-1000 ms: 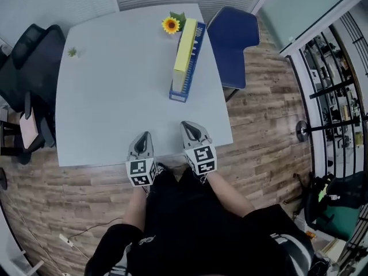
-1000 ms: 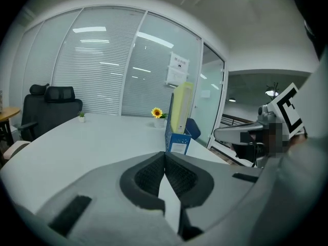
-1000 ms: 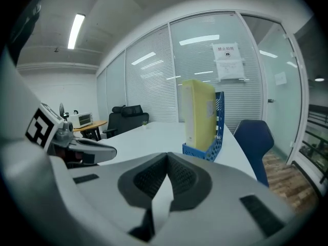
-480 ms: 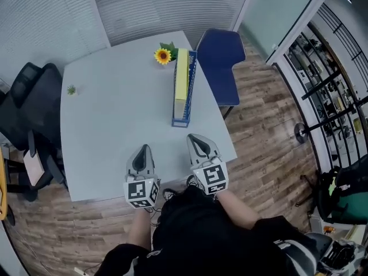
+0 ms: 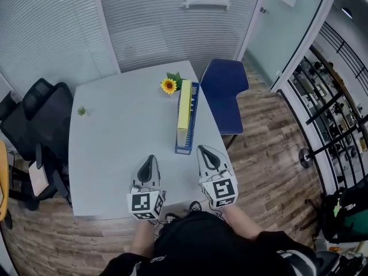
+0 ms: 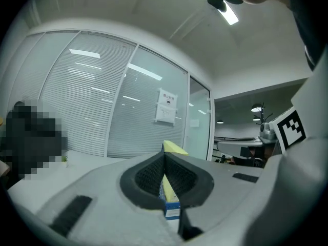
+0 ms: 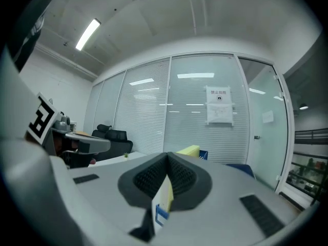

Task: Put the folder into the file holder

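Pale grey desk [image 5: 115, 137], wood-plank floor [image 5: 270, 154], glass walls with blinds [image 5: 149, 22]. Yellow folder [image 5: 184, 112] stands on edge in the blue file holder [image 5: 185, 148], near the desk's right edge. Left gripper [image 5: 149, 161] and right gripper [image 5: 206, 153]: jaws pressed together, empty, over the near edge.

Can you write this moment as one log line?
folder: in holder | left gripper: shut, empty | right gripper: shut, empty

My head camera looks steeply down on the table [image 5: 115, 142] from well above. Cameras on the left gripper [image 5: 149, 161] and right gripper [image 5: 204, 152] sit low, facing level across it. All three views share the file holder [image 5: 194, 117] and folder [image 5: 184, 111].
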`<state>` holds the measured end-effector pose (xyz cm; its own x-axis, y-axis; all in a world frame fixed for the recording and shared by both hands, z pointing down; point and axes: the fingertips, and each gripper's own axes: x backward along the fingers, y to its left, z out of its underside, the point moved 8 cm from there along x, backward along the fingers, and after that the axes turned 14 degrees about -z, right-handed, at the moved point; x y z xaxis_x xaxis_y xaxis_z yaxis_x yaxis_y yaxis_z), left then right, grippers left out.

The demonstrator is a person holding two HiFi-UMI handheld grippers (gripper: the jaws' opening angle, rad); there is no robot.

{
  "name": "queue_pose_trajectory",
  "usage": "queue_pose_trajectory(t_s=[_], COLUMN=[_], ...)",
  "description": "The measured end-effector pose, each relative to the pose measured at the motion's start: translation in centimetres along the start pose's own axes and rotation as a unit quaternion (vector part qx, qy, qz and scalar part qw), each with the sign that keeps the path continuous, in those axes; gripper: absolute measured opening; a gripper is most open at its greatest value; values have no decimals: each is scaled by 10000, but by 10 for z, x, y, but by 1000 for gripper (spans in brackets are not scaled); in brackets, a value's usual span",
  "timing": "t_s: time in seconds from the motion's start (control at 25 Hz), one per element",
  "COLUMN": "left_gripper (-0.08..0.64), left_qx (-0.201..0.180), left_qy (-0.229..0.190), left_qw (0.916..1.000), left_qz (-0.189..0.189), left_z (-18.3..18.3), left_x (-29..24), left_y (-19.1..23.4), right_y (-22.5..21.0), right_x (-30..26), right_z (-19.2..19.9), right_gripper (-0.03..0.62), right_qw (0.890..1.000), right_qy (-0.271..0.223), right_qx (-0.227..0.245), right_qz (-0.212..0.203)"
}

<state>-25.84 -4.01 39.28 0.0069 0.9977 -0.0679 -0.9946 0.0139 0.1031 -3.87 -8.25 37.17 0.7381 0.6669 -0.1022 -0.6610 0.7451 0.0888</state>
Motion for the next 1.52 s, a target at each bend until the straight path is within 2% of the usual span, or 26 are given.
queue_pose_trajectory(t_s=[0.36, 0.8, 1.52], left_gripper=[-2, -2, -2], left_qx=[-39, -117, -123], left_qy=[-119, -25, -14], left_qw=[9999, 9999, 9999], left_qz=[32, 114, 38], left_z=[-6, -3, 0], left_x=[-4, -12, -15], left_y=[-9, -14, -34], right_y=[-8, -15, -30], right_x=[-3, -3, 10], right_z=[-2, 3, 9], right_gripper=[3, 3, 3], right_qw=[9999, 9997, 9998], right_qy=[-161, -196, -153], right_qx=[-19, -119, -141], right_qz=[-43, 25, -1])
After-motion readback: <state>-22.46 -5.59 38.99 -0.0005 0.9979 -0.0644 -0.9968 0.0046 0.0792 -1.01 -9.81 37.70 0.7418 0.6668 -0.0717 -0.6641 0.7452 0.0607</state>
